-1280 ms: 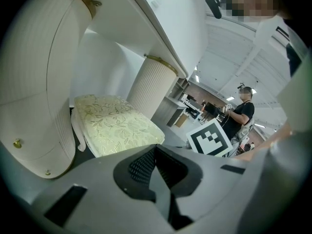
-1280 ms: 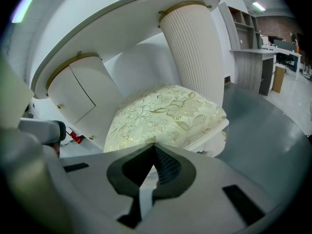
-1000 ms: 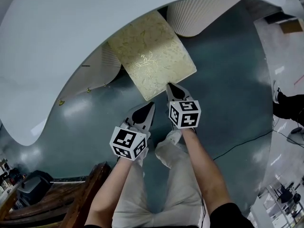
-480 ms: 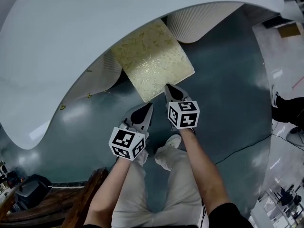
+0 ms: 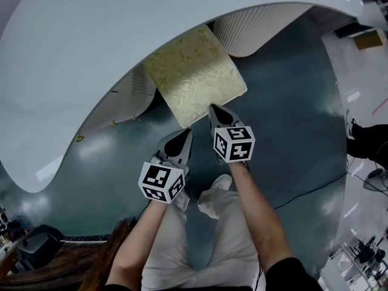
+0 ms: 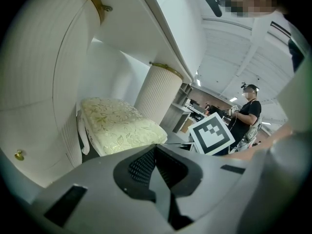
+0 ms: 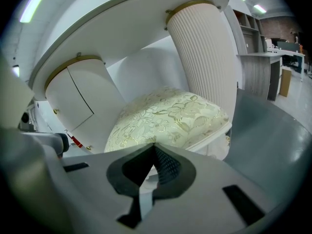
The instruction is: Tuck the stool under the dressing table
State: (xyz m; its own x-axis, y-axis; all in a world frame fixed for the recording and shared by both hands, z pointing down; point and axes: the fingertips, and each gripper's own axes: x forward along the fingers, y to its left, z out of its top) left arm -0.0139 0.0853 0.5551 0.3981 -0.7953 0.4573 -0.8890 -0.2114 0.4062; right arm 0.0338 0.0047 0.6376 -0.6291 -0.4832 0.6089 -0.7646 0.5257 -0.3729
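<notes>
The stool, with a cream floral cushion, stands on the dark floor with its far half under the white curved dressing table. My right gripper is shut, its tip at the stool's near edge, and the cushion fills the right gripper view just ahead. My left gripper is also shut and empty, a little short of the stool's near left corner. In the left gripper view the stool lies ahead and to the left, apart from the tip.
The stool sits between two table pedestals: a fluted one at the right and one with doors at the left. Dark wooden furniture is at the lower left. A cable crosses the floor at the right. A person stands far off.
The stool has slid further under the table, most of it in the first half second. Both grippers followed it forward; the left one now sits slightly back from the corner.
</notes>
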